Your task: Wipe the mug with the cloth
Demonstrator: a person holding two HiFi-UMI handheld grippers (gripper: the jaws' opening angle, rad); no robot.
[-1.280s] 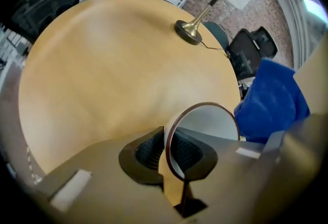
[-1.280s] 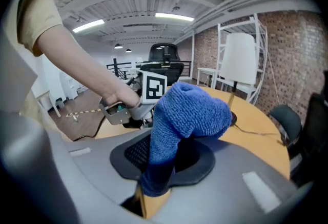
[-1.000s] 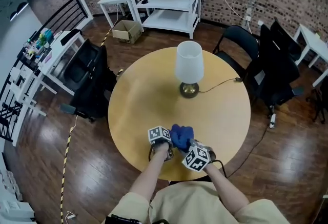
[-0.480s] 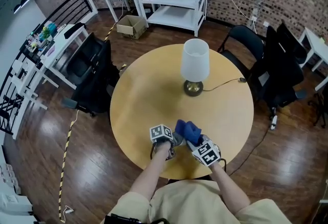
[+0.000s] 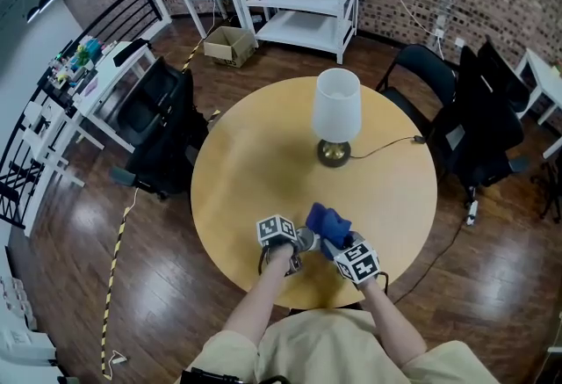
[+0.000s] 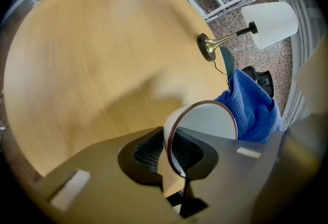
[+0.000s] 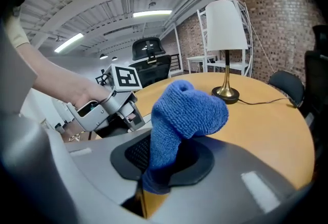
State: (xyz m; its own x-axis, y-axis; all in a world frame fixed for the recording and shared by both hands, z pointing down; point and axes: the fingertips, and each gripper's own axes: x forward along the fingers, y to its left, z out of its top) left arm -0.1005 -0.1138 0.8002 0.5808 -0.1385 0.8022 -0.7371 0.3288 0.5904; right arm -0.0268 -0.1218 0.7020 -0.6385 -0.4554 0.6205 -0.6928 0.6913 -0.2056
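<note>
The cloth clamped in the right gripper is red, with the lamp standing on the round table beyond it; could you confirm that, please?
Not quite: the cloth is blue, not red, as the right gripper view shows. The rest holds: the right gripper is clamped on it, and the lamp stands on the round table beyond.
</note>
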